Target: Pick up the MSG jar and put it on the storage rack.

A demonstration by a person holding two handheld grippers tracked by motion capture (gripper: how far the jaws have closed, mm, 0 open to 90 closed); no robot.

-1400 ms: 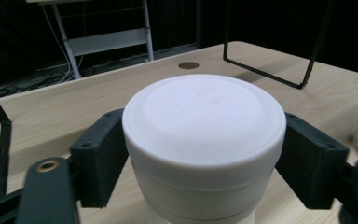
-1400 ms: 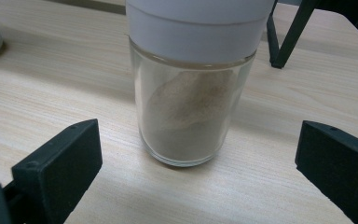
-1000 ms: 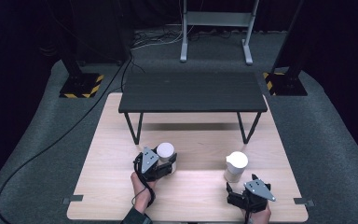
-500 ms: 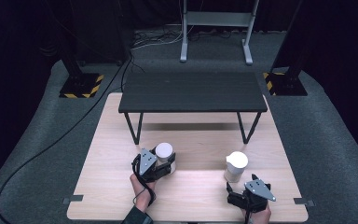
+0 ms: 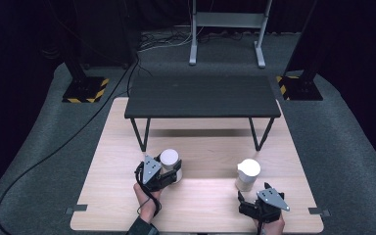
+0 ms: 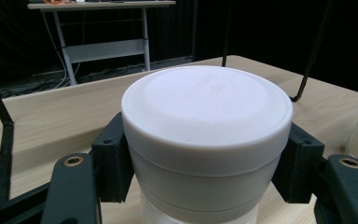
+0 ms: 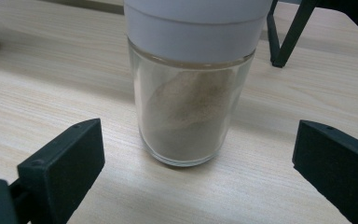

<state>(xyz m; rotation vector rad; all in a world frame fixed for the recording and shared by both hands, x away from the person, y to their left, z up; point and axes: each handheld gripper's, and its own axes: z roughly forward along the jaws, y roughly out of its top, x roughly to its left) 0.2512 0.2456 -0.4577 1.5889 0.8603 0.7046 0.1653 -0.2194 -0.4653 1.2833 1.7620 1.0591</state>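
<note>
Left hand-held gripper [image 6: 200, 186] clamped on white jar lid [image 6: 207, 107]; right hand-held gripper [image 7: 196, 172] wide open, empty, before glass spice jar [image 7: 191, 112]: likely fragile, slippery; grip lid.

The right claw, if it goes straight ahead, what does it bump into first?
Most likely the glass jar with the white lid. The right claw is open and the jar stands just ahead, between its jaws, untouched. How near is hard to judge.

A dark studio lab: black curtains [image 5: 24, 39], hazard-striped stand bases [image 5: 84, 91].
</note>
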